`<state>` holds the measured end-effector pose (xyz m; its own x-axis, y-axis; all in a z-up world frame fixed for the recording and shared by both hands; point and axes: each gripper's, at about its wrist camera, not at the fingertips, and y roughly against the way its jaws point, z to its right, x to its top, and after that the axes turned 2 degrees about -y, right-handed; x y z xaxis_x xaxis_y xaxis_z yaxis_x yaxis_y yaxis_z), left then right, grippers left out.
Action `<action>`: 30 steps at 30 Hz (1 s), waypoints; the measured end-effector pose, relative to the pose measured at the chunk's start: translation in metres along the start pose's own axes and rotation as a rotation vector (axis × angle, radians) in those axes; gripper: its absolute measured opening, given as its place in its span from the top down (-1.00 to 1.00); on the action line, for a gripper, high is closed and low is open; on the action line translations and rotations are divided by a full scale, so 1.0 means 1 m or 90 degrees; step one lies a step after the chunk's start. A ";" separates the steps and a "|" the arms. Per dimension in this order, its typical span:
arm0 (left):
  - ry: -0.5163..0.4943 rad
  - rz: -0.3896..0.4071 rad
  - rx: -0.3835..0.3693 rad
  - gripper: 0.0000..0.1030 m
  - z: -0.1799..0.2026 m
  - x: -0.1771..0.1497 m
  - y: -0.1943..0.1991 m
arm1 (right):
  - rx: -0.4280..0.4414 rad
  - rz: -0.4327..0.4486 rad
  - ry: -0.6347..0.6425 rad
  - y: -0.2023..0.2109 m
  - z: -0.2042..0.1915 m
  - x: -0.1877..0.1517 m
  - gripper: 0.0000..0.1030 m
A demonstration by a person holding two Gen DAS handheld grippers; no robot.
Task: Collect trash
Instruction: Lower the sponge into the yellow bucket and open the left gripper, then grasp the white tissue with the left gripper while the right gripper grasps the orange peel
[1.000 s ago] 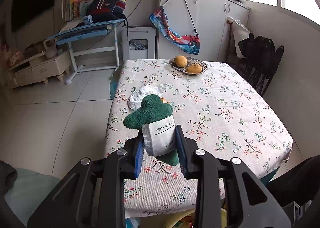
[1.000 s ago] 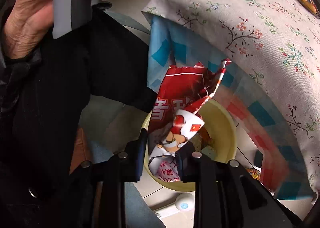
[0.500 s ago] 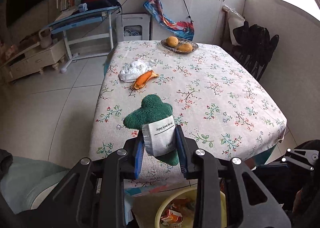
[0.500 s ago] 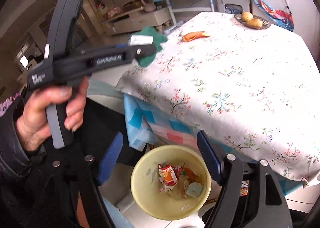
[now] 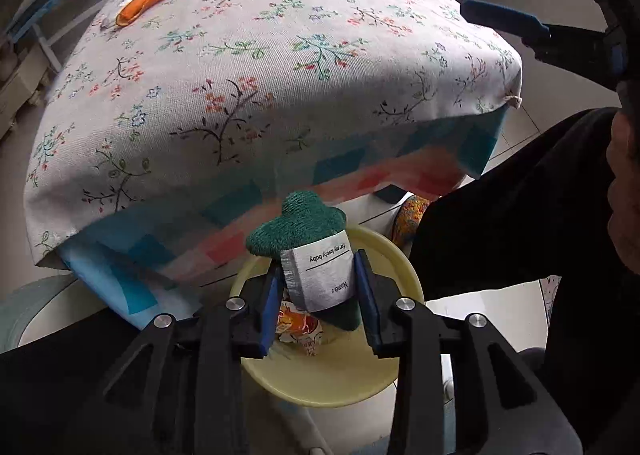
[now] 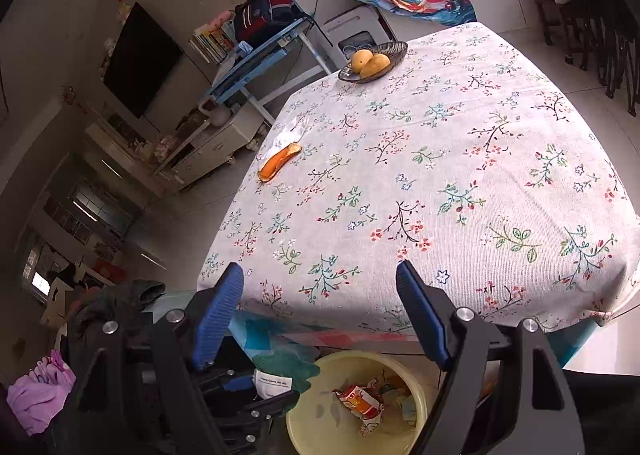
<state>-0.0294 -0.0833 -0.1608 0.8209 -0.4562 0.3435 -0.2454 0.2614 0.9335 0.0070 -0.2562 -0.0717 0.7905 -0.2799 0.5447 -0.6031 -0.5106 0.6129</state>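
Observation:
My left gripper [image 5: 318, 287] is shut on a green plush piece with a white label [image 5: 308, 231] and holds it just above the yellow bin [image 5: 320, 387] on the floor below the table's near edge. The bin holds a red snack wrapper [image 6: 360, 405] and other scraps. In the right wrist view the plush [image 6: 284, 371] sits at the bin's [image 6: 304, 431] left rim. My right gripper [image 6: 320, 311] is open and empty, raised above the bin and facing the table. An orange peel [image 6: 280, 161] and a white tissue [image 6: 294, 129] lie on the table's left side.
The table has a floral cloth [image 6: 440, 175] hanging over its edges. A bowl with two fruits [image 6: 372, 63] stands at its far end. A blue desk [image 6: 264, 55], a low cabinet [image 6: 200, 147] and dark chairs [image 6: 592, 15] stand around the room.
My left gripper has come down from over the table to just above the bin, still holding the plush. My right gripper, open after dropping the red wrapper, has lifted and turned towards the table.

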 end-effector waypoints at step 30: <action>0.394 0.467 0.233 -0.71 -0.212 0.085 0.162 | -0.040 -0.039 0.071 -0.162 -0.088 0.065 -0.38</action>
<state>0.1103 0.1004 -0.0022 0.5017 0.2575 0.8258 -0.8512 -0.0233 0.5244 0.1466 -0.1203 -0.0852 0.8118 -0.1563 0.5626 -0.5618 -0.4716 0.6796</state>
